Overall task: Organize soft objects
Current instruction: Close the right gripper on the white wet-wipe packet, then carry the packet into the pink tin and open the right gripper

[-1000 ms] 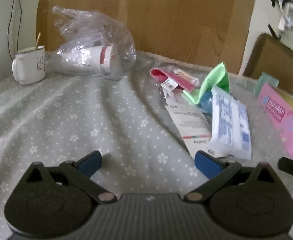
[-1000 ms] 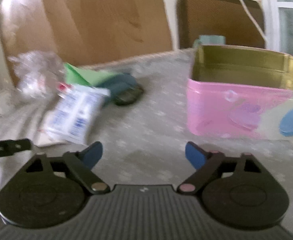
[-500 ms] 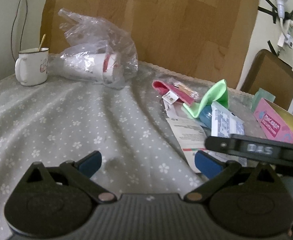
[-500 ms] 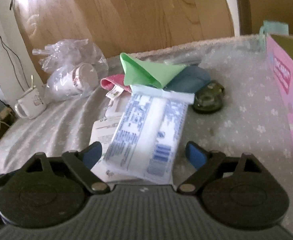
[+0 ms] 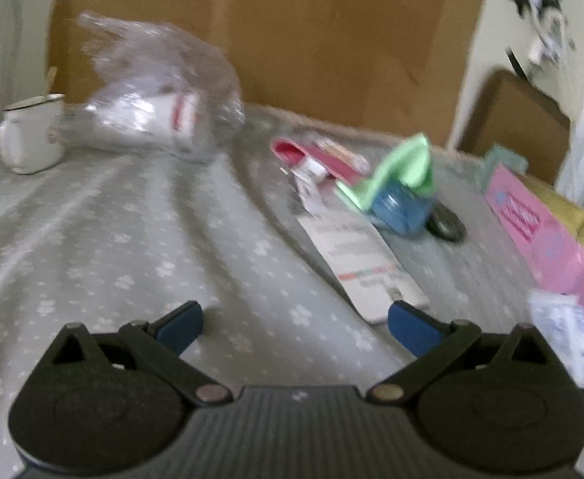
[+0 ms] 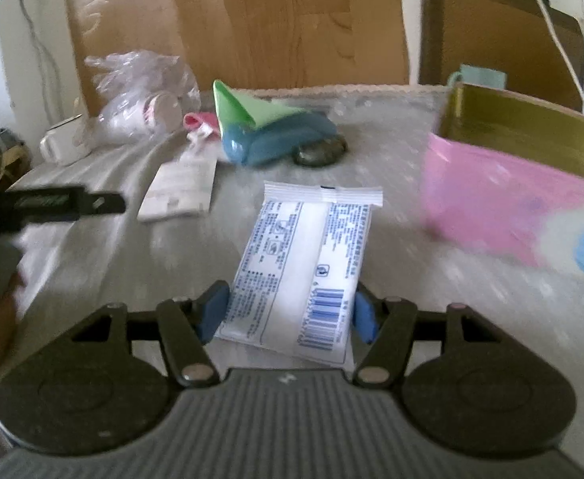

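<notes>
Right gripper (image 6: 290, 313) is clamping the white tissue pack (image 6: 304, 263) just short of the pink tin (image 6: 503, 207) (seemingly the first item going in), while the left gripper (image 5: 294, 321) is waiting spread wide, the green cloth (image 5: 403, 167) and blue pouch (image 5: 399, 209) still lying loose.

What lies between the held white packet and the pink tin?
Only bare flowered cloth, seen in the right wrist view, lies between the packet and the tin.

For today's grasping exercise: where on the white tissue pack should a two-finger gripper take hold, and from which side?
Grip the white tissue pack across its narrow width at the barcode end, coming in along its length, as the right gripper does. The long flat sides give the pads parallel faces; the crimped far seam is probably too thin.
</notes>
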`<control>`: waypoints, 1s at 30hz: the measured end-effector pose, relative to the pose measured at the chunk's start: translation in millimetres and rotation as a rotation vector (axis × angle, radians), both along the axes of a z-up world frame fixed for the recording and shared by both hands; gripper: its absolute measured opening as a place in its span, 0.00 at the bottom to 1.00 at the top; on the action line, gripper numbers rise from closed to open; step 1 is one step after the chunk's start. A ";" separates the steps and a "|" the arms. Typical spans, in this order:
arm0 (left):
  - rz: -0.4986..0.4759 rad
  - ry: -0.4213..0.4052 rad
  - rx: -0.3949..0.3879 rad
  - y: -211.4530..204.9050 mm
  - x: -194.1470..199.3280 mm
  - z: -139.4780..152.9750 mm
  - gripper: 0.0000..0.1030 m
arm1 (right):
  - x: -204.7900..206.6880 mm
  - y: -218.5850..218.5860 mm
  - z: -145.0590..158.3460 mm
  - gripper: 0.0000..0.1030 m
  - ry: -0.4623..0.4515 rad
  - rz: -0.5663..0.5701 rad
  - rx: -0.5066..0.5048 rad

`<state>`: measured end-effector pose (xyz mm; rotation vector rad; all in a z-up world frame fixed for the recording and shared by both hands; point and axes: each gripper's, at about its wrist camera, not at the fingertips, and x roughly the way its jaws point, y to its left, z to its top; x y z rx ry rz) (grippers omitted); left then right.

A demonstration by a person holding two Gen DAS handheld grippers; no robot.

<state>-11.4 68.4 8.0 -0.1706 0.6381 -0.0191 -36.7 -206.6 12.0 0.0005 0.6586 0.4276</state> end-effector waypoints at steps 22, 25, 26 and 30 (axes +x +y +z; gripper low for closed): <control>-0.565 0.127 -0.131 -182.2 -24.2 30.5 0.54 | -61.8 -42.1 -12.8 0.74 -0.176 -0.036 0.008; -0.598 0.032 -0.137 -191.4 -24.4 62.1 0.52 | -69.3 -44.5 1.2 0.74 -0.318 -0.063 -0.031; -0.615 -0.004 -0.133 -198.4 -21.9 73.8 0.52 | -69.4 -48.2 8.6 0.74 -0.361 -0.080 -0.032; -0.674 -0.075 -0.103 -239.0 2.7 99.8 0.53 | -54.2 -67.4 35.1 0.74 -0.481 -0.161 -0.050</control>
